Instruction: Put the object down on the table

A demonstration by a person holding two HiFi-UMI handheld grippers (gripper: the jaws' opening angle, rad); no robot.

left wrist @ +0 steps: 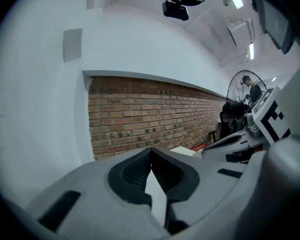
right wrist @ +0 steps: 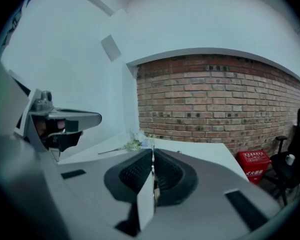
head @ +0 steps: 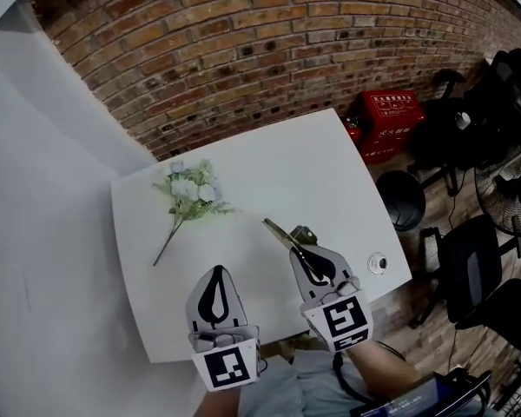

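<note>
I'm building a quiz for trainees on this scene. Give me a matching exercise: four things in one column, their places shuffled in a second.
Things:
1. flower sprig
2. metal tool
3. red box
4. small round object

Places:
a. off the table, by the brick wall
b. on the table, near its right edge
c. held in the right gripper
d. lying on the table's far left part

Pairs: 1-d, 2-c, 3-a, 4-b

Office-like room: brick wall point(head: 243, 50), white table point(head: 330, 181), black office chairs point(head: 469, 263), floor fan point(head: 514, 189), red box point(head: 389, 120)
</note>
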